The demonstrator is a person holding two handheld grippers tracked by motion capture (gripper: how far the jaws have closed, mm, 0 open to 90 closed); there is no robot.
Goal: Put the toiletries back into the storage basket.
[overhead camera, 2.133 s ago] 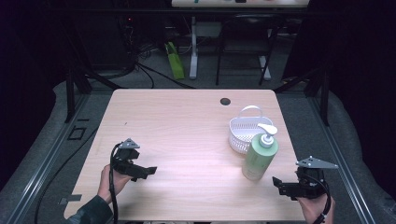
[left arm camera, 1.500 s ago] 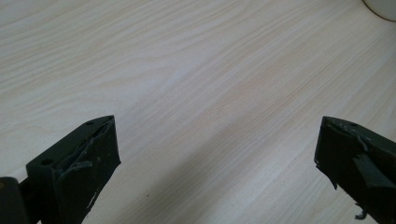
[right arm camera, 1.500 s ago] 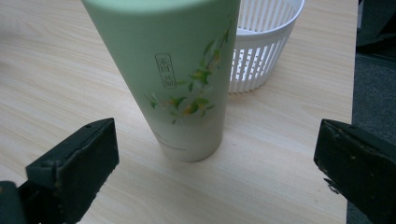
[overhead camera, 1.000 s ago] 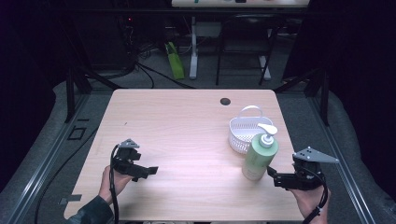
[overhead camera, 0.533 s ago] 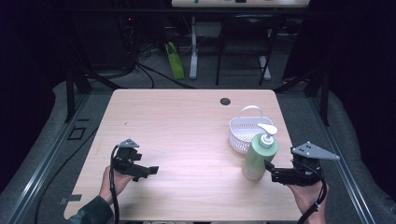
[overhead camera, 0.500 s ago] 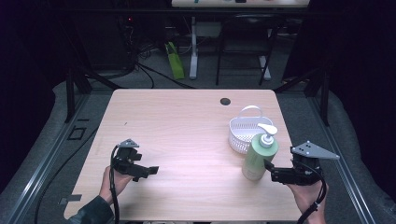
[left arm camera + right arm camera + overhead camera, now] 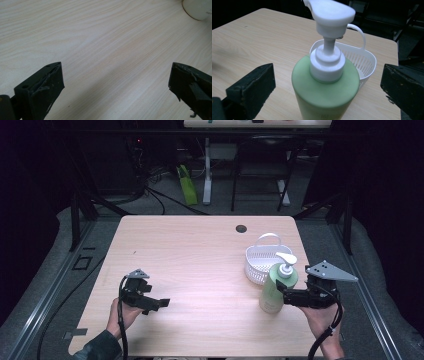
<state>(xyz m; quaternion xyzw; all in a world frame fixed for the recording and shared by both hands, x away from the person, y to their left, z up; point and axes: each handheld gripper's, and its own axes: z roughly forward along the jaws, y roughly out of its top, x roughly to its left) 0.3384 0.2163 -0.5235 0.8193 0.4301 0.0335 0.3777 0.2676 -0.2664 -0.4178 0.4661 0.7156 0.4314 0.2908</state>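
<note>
On the table [image 7: 200, 250], bottle [image 7: 325, 87] between open fingers [image 7: 252, 87].

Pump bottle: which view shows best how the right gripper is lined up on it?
The right gripper view: the pump bottle stands upright between the open jaws, apart from both, with the white basket behind. The high view shows the bottle small, the right gripper at its side. The left gripper view catches a pale base at its top corner, likely the bottle's.

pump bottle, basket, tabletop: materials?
Pump bottle: looks like plastic, matte pale-green body with a glossy white pump head. Basket: likely molded white plastic, going by the slotted walls and thin loop handle. Table: light wood-grain surface, smooth with a soft sheen; probably laminate, though real veneer can't be ruled out.
</note>
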